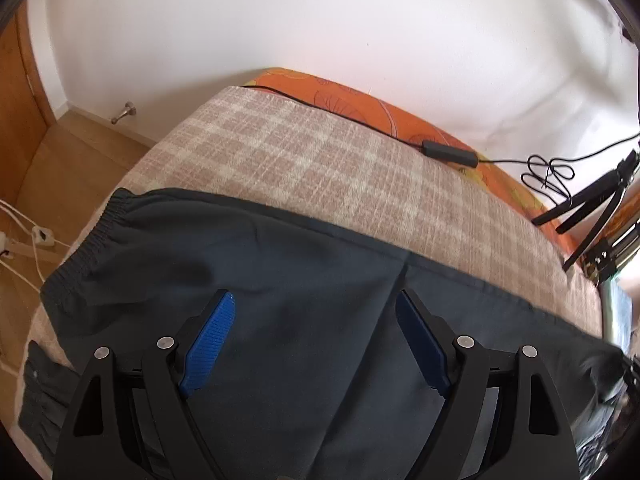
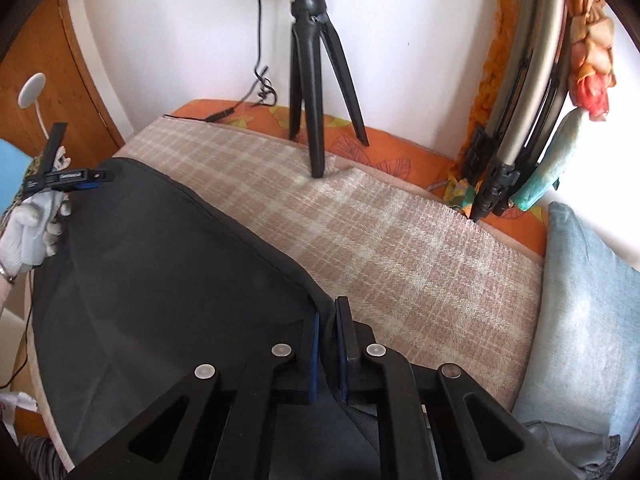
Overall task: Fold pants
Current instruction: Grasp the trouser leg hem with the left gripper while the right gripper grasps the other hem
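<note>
Pants are lying spread over the plaid blanket, dark and taking up most of the space under and ahead of both tongs. That blanket is stretching out beyond the fingertips of each pair, with an orange sheet running along its far edge by the wall. Off to the right of the right tongs a pale blue cushion is sitting on the bed, and straight ahead of them a black tripod is standing on the blanket (one leg planted right on the plaid). The left gripper is hovering over the pants with its blue fingers spread wide apart and flat fabric showing between them, the elastic waistband lying off to its left. The right gripper is squeezed together on the pants' edge, the fabric pinched between its pads. Far left of it, a white-gloved hand is holding the other tongs.
</note>
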`<control>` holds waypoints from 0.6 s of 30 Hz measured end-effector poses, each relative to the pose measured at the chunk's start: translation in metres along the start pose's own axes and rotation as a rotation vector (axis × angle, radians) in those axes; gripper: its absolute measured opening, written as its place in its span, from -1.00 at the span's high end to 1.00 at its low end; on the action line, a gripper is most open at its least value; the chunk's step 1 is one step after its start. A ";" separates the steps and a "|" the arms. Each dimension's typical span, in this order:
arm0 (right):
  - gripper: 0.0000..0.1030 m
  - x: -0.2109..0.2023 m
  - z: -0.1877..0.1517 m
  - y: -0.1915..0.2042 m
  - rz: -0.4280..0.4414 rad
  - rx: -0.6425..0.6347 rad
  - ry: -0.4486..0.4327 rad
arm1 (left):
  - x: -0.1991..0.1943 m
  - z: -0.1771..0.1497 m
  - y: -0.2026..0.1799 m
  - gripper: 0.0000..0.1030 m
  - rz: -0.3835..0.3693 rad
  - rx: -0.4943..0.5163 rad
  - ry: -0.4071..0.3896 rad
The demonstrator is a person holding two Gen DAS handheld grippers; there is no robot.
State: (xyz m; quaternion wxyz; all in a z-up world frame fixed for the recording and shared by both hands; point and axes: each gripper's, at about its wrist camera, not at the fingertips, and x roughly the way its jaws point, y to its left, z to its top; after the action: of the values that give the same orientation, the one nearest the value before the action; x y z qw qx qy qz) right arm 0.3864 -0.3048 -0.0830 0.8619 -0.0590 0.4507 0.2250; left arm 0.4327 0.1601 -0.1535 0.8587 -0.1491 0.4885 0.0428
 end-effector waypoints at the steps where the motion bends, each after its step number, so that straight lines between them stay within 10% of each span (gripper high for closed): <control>1: 0.92 -0.012 -0.004 0.007 -0.003 -0.017 -0.023 | -0.001 0.004 0.000 -0.61 -0.006 -0.016 -0.007; 18: 0.94 -0.038 -0.084 0.065 -0.032 -0.197 0.010 | 0.022 0.009 0.018 -0.55 0.018 -0.240 0.069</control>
State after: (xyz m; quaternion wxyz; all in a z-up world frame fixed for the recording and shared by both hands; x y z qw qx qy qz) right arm 0.2760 -0.2848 -0.0948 0.8532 -0.1518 0.4294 0.2542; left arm 0.4472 0.1784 -0.1721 0.8170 -0.2478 0.5104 0.1033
